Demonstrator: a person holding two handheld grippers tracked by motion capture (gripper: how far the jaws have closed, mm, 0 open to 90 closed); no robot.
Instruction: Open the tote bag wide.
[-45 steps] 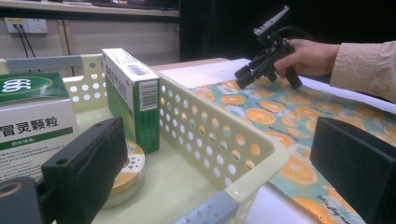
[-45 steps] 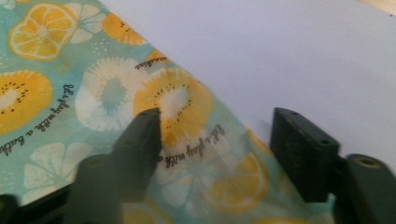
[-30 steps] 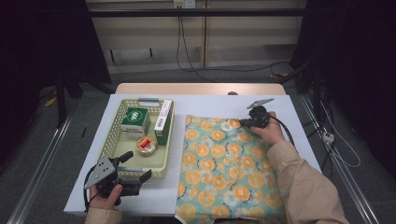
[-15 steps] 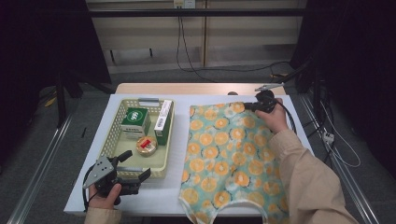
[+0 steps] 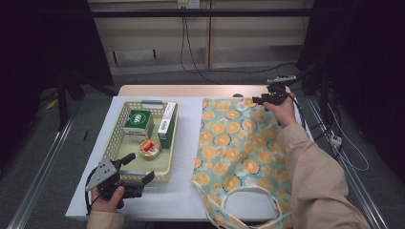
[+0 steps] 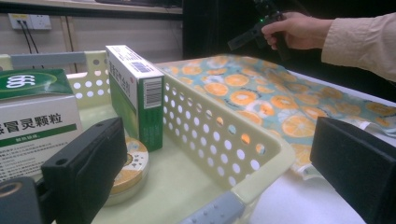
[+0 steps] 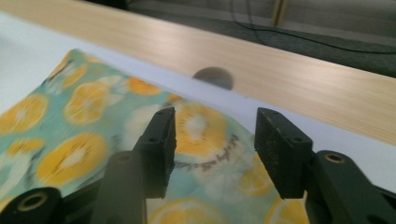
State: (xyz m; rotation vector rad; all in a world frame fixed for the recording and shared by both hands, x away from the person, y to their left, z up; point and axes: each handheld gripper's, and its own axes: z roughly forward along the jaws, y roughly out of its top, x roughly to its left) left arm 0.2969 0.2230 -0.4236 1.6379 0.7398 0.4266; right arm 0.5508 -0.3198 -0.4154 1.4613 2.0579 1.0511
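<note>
Both claws gape: right claw (image 7: 212, 140) over orange-print cloth (image 7: 70, 135), left claw (image 6: 219, 172) astride basket (image 6: 243, 154) rim.

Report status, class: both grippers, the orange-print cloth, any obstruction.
Left gripper open, at basket's near end. Right gripper open, over orange-print cloth's far edge, holding nothing. Cloth spread flat. Nothing in the way.

A table (image 5: 188, 131), white-covered with a bare wood strip along its far edge, is carrying two things. A basket (image 5: 113, 143) is sitting just ahead of the left gripper (image 5: 131, 172), its near rim lying between that gripper's parted jaws. An orange-print cloth (image 5: 239, 143) is lying spread flat beside the basket, its far corner reaching under the right gripper (image 5: 260, 99).
</note>
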